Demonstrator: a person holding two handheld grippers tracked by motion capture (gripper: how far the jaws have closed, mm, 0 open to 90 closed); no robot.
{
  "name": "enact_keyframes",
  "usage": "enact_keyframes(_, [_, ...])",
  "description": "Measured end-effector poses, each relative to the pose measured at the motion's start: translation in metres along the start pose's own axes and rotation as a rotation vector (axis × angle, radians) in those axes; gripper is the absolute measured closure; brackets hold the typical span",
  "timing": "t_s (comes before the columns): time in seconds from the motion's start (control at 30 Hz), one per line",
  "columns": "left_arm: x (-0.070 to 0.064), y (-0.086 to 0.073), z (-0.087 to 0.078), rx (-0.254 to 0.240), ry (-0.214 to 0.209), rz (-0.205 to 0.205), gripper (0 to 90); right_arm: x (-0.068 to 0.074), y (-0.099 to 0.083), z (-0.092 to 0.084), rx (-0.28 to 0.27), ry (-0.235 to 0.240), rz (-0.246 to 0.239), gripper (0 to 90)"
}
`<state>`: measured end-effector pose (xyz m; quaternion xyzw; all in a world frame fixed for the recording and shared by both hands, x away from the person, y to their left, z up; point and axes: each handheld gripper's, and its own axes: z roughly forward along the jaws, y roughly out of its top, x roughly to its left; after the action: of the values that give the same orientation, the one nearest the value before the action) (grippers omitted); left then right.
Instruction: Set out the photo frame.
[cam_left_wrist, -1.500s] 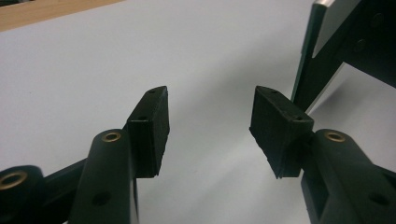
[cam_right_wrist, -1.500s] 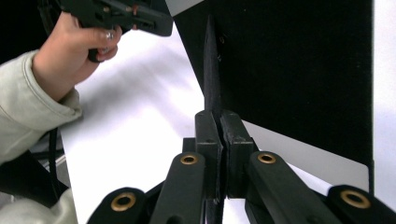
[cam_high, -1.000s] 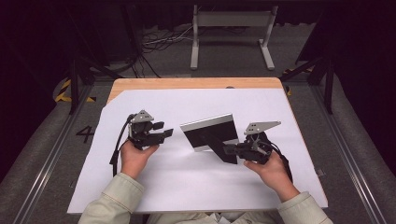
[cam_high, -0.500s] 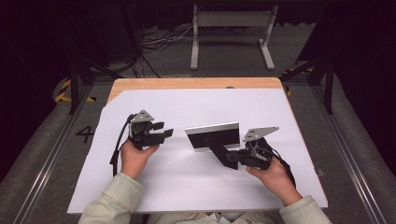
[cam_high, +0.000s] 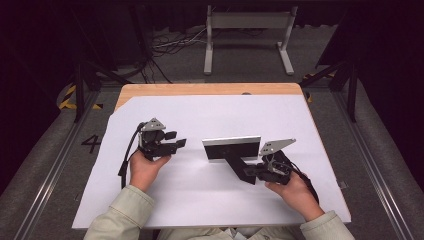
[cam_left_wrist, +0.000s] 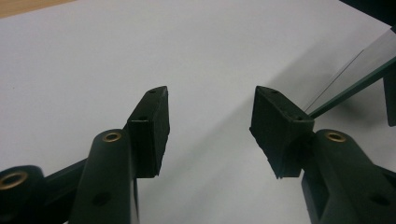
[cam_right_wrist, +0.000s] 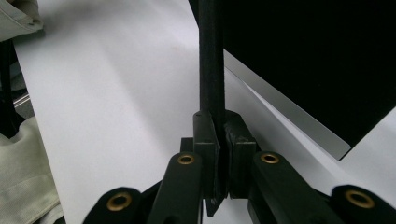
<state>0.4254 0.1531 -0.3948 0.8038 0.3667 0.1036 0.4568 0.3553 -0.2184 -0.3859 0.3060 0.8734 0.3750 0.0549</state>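
A flat rectangular panel (cam_high: 231, 148) with a silver border and a dark face stands near the middle of the white sheet. A black support leg (cam_high: 239, 166) runs from its back toward my right gripper (cam_high: 252, 173), which is shut on that leg. In the right gripper view the leg (cam_right_wrist: 211, 56) rises upright from between the closed pads (cam_right_wrist: 205, 135), and the dark panel (cam_right_wrist: 308, 60) lies to the right. My left gripper (cam_high: 177, 142) is open to the left of the panel, a short way from it. In the left gripper view the open gripper (cam_left_wrist: 210, 121) holds nothing, and the panel's edge (cam_left_wrist: 369, 56) is at far right.
A white sheet (cam_high: 215, 115) covers most of the wooden table (cam_high: 200, 89). Behind the table on the floor stand a grey metal frame (cam_high: 247, 22) and loose cables (cam_high: 170, 45). A person's sleeves (cam_high: 120, 215) come in from the bottom edge.
My right gripper has drawn the panel a little to the right and toward the person, and the panel now sits more level. The left gripper has stayed in place, open.
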Motion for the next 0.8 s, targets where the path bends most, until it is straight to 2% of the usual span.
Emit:
enact_keyframes(0.37, [-0.0012, 0.0002, 0.0017, 0.008, -0.008, 0.0, 47.7, -0.0017, -0.0036, 0.0025, 0.031, -0.008, 0.007, 84.2])
enact_keyframes(0.63, [-0.0028, 0.0008, 0.0044, 0.023, -0.044, -0.005, 51.7, -0.0029, -0.0067, 0.0046, 0.054, -0.017, 0.016, 83.3])
enact_keyframes(0.8, [-0.004, 0.0012, 0.0055, 0.025, -0.047, -0.006, 52.6, -0.003, -0.0077, 0.005, 0.061, -0.011, 0.017, 82.7])
